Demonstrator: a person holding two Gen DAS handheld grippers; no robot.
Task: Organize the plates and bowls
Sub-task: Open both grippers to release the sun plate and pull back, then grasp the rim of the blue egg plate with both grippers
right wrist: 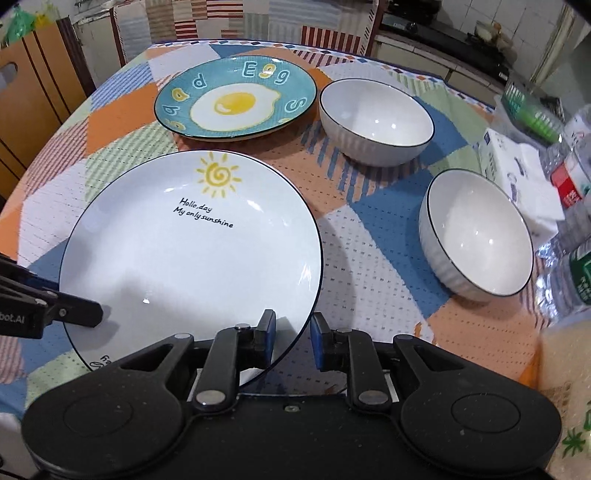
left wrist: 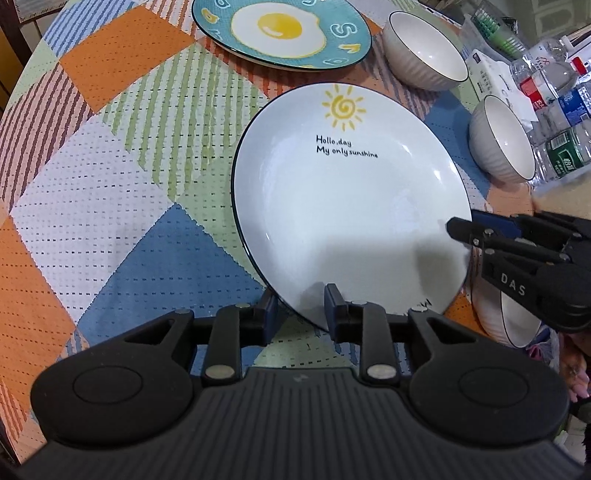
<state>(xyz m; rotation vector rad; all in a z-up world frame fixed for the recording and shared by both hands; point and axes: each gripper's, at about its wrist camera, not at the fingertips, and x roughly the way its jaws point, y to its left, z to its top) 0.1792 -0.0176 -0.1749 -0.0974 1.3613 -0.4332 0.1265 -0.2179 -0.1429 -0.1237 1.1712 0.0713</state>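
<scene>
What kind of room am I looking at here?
Most likely a home kitchen or dining area: a table under a patchwork cloth holds plates and bowls, a stove sits on a counter behind, and water bottles stand at the edge.

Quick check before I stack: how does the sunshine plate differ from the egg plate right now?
The sunshine plate is white with a small yellow sun and black lettering; the egg plate is teal with a large fried egg and letters around it. The sunshine plate has the left claw and the right claw at its rim, while the egg plate lies untouched farther back. The sunshine plate looks raised at its near edge; the egg plate lies flat. Both are round with a dark rim.
</scene>
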